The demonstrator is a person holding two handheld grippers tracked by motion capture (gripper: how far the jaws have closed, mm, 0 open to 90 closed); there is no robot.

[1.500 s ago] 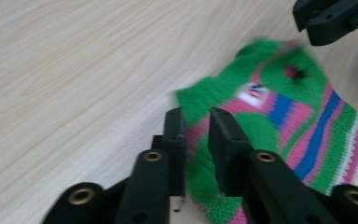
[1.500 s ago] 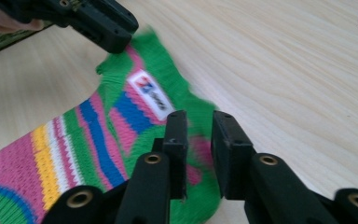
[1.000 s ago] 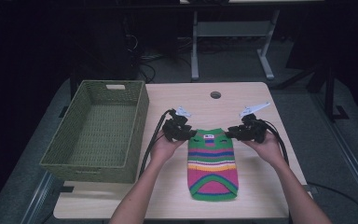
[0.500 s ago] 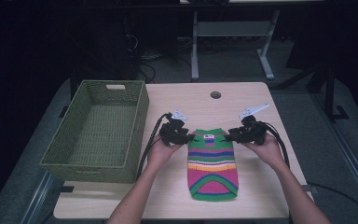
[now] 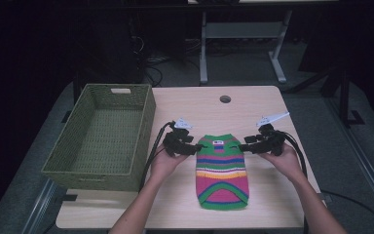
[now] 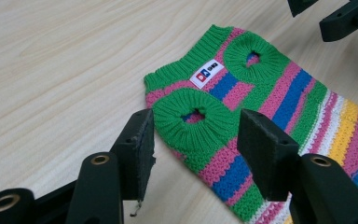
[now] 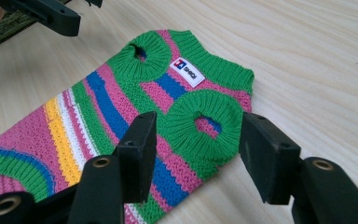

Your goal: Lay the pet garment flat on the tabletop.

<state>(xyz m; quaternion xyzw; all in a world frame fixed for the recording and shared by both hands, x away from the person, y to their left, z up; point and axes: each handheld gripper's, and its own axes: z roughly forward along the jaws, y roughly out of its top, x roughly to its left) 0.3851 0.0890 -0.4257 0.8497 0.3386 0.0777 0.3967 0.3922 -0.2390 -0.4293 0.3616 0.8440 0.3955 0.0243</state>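
1. The striped knitted sweater (image 5: 222, 171) lies flat on the table (image 5: 253, 105), just right of the woven basket (image 5: 102, 136), with its collar end pointing away from the person.
2. The left gripper (image 5: 195, 149) sits at the sweater's left shoulder, jaws spread wide around the left green armhole cuff (image 6: 193, 114) and holding nothing.
3. The right gripper (image 5: 243, 146) mirrors it at the sweater's right shoulder, jaws wide around the right green armhole cuff (image 7: 205, 121) and likewise holding nothing.
4. The step in hand looks like pinching both shoulders. To do it well, lower each gripper until the lower jaw slides under the knit, then close on the thick ribbing rather than on the loose stripes.
5. Close both sides evenly, otherwise the sweater will probably skew or bunch toward one shoulder.
6. The white label (image 6: 206, 73) by the collar marks the sweater's midline, a handy check for symmetry.
7. The table is pale wood grain, smooth, with a round cable hole (image 5: 225, 99) beyond the sweater.
8. Beyond the sweater the room is dark, with metal desk legs (image 5: 203, 48) and cables on a grey floor.
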